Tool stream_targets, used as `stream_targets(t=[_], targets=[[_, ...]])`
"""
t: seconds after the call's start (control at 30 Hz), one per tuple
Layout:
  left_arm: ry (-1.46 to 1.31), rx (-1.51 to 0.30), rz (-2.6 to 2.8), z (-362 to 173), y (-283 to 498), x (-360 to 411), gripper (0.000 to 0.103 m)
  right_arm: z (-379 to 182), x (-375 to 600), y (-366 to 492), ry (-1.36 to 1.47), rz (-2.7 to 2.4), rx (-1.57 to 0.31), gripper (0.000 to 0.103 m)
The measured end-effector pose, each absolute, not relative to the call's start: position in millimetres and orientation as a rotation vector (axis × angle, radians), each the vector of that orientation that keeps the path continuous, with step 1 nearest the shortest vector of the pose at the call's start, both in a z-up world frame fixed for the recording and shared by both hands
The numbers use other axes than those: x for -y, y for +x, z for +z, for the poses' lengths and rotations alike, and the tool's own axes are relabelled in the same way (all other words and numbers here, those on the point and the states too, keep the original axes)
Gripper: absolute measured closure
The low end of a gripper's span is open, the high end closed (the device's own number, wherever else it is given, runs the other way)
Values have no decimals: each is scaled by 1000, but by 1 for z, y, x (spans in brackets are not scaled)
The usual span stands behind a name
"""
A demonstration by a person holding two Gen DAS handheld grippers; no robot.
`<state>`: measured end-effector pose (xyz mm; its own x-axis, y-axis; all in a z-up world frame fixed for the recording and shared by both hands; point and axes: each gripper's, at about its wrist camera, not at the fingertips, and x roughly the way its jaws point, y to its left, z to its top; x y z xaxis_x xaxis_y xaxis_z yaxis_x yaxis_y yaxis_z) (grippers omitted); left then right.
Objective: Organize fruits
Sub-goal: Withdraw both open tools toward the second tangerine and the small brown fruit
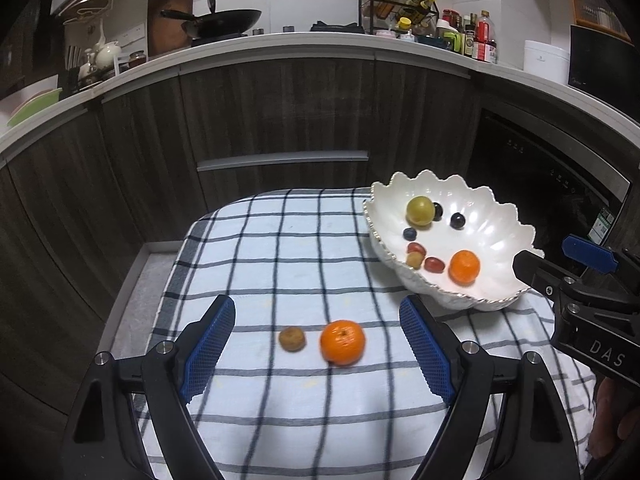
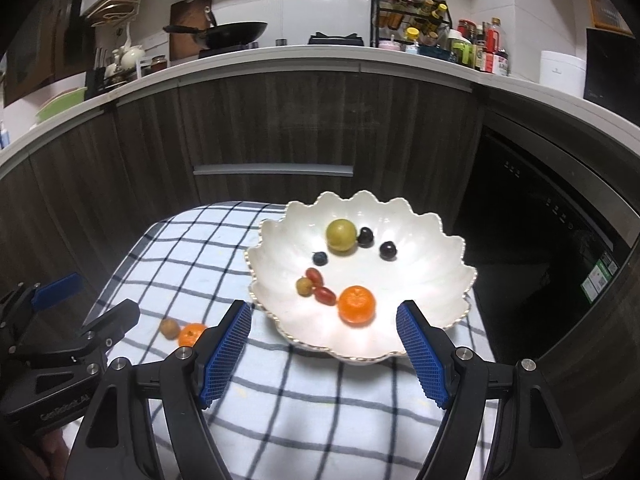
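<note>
Fruit: most pieces already lie in the white bowl (image 2: 420,280); two remain loose on the checked cloth (image 1: 280,248).
Cloth: blue-and-white check, spread over a small table in front of dark kitchen cabinets; the bowl sits on its right side.
Bowl: scalloped rim with a metallic edge. Contents: one tangerine (image 2: 357,305), a yellow-green round fruit (image 2: 341,236), two dark round fruits, one blueberry, two red oblong fruits and a small brownish one.
Loose tangerine: (image 1: 343,342) on the cloth, well apart from the bowl, slightly blurred.
Loose brown fruit: (image 1: 292,339) small, round, just beside the loose tangerine on its left.
Left gripper: (image 1: 316,350) fingers spread wide, holding nothing; both loose pieces lie in line between the blue pads.
Right gripper: (image 2: 324,344) fingers spread wide, holding nothing, near edge of the bowl between them.
Step in hand (judgement): picking up the last loose fruit, left side lined up for it.
Next move (judgement): pick one piece, centre the pads on it alone, lower to the cloth, close gently; the neighbour is close enough to be nudged. Then carry it to the bowl.
Writing: "DAS" on the right gripper body, seen from the left wrist; "GeoRobot_AI" or similar on the left gripper body, blurred. Bottle labels on the counter are too small to read.
</note>
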<state>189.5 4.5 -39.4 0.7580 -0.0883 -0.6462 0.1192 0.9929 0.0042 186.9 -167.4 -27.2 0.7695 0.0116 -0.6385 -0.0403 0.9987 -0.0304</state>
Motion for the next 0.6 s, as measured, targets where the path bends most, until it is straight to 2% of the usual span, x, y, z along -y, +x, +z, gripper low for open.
stream_targets(t=[0.6], targets=[[79, -718, -110, -64, 189, -53, 19, -49, 108, 190, -83, 86, -707, 27]])
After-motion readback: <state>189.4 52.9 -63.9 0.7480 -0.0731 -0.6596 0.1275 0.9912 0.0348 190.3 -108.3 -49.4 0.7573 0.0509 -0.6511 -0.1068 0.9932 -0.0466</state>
